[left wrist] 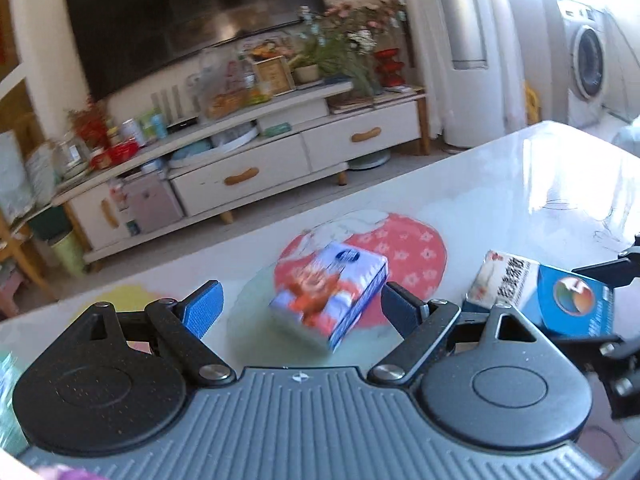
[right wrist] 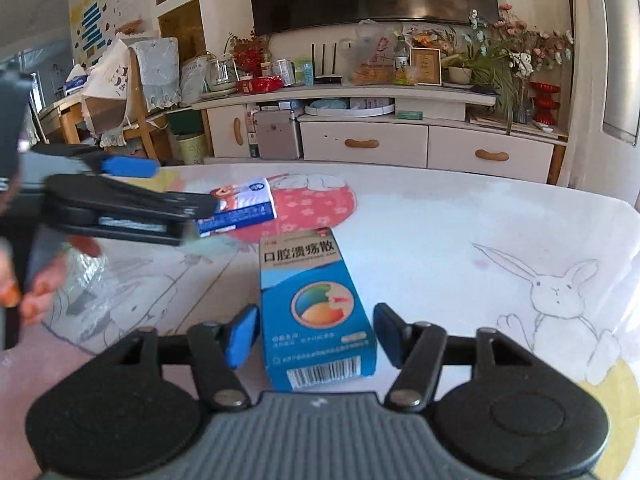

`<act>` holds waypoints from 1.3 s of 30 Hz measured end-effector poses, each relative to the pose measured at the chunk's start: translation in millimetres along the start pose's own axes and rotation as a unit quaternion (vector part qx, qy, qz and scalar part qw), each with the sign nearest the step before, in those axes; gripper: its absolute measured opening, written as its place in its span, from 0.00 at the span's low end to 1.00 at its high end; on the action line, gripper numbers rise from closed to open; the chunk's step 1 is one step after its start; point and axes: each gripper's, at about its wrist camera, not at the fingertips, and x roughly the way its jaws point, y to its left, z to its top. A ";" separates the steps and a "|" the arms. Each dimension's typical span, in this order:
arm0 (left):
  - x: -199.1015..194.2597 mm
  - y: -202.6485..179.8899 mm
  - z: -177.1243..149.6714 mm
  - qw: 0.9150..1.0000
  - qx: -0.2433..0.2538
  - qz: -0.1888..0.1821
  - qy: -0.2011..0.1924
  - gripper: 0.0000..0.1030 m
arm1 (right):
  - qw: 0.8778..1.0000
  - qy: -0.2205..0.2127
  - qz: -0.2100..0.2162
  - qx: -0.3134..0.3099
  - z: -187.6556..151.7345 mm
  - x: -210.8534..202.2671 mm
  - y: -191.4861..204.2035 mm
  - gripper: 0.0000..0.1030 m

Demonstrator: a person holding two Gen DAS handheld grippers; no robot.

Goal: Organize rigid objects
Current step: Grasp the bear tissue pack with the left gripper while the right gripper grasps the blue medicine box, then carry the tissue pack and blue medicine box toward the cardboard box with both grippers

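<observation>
A purple box with an orange picture [left wrist: 328, 300] lies tilted on the pink patch of the table [left wrist: 500, 184]. My left gripper [left wrist: 300, 292] stands open around it, with a gap at each pad. In the right wrist view this gripper [right wrist: 182, 186] comes in from the left, over the purple box [right wrist: 248, 204]. A blue medicine box [right wrist: 308, 272] lies flat on the table, pointing away. My right gripper [right wrist: 316, 310] straddles its near end, open, with the pads [right wrist: 242, 336] close beside its sides. The left wrist view shows the blue box [left wrist: 500, 280] and the right gripper [left wrist: 572, 304] at the right edge.
Crumpled clear plastic [right wrist: 84, 280] lies at the table's left, beside a person's fingers [right wrist: 36, 292]. The tablecloth carries a rabbit drawing [right wrist: 560, 288]. Beyond the table's far edge is floor, then a cluttered TV stand [right wrist: 360, 136] under a television.
</observation>
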 end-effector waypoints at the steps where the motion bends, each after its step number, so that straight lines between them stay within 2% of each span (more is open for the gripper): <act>1: 7.0 1.7 2.1 1.000 0.002 -0.005 0.003 1.00 | 1.000 0.000 0.002 0.003 1.2 1.9 -0.4 0.68; 7: 42.6 0.3 4.6 0.999 0.019 -0.016 0.024 1.00 | 1.000 0.002 0.009 0.003 5.6 9.5 0.0 0.77; 12: 48.9 4.5 1.9 0.999 0.019 -0.025 0.026 1.00 | 1.000 0.005 0.009 -0.004 5.6 11.9 2.5 0.82; 14: 48.1 6.9 2.2 0.999 0.001 -0.033 0.026 0.82 | 1.000 0.008 0.006 -0.010 5.7 12.6 4.4 0.83; 16: 48.5 5.8 2.8 0.999 -0.009 -0.037 0.024 0.73 | 1.000 0.009 0.002 -0.014 5.2 12.6 6.1 0.83; 18: 47.1 1.3 2.3 0.999 -0.007 -0.032 0.018 0.67 | 1.000 0.008 -0.006 -0.014 5.8 13.2 6.6 0.81; 22: 45.1 -2.7 2.5 1.000 -0.012 -0.016 0.018 0.62 | 1.000 0.005 -0.025 -0.012 6.7 13.6 6.3 0.65; 29: 29.8 -7.3 -3.8 0.999 -0.026 0.012 0.025 0.61 | 0.999 0.007 -0.041 -0.033 5.9 15.5 12.9 0.50; 39: -1.6 -12.1 -20.3 0.998 -0.042 0.044 0.034 0.61 | 0.997 0.003 -0.055 -0.059 2.7 13.1 24.0 0.49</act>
